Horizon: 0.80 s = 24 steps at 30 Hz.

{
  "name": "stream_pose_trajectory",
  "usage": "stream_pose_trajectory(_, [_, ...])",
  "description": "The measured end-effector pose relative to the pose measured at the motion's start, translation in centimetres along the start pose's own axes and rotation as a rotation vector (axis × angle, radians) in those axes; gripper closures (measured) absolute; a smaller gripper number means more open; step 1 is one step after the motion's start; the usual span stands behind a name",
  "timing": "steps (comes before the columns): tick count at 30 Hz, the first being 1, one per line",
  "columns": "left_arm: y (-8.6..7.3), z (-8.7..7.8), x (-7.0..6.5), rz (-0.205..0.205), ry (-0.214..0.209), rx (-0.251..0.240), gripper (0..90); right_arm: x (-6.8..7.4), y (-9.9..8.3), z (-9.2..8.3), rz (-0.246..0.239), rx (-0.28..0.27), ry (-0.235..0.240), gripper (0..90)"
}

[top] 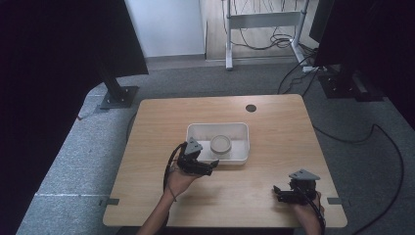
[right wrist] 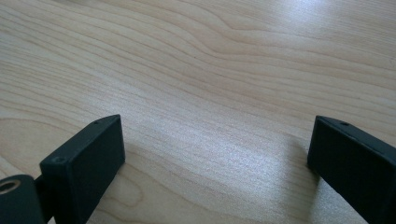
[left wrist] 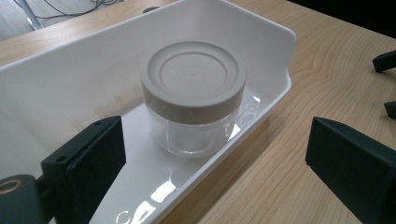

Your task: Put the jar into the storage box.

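Wooden table (top: 147,147): one tray (top: 195,131), one jar (top: 220,144).

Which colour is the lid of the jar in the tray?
Beige lid, clearest in the left gripper view.

Wooden table (top: 274,122) on grey carpet (top: 73,161)

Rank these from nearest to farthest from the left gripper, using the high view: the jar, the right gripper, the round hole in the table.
1. The jar, just right of the left gripper, inside the white tray.
2. The round hole, near the table's far edge.
3. The right gripper, at the near right corner.
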<state>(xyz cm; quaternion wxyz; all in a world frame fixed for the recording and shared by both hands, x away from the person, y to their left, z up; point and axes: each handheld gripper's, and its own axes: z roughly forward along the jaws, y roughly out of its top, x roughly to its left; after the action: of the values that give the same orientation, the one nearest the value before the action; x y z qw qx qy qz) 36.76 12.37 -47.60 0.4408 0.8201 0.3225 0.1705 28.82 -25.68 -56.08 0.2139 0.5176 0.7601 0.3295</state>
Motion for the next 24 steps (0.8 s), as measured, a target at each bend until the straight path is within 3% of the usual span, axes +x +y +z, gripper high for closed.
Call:
stream_pose_trajectory(12, [-0.8,-1.6,0.4,0.008,-0.016,-0.019,5.0,0.0,0.0,0.0,0.0,0.0,0.0,3.7])
stream_pose_trajectory(24, [-1.7,-2.9,0.7,0.004,-0.006,-0.033,5.0,0.0,0.0,0.0,0.0,0.0,0.0,3.7])
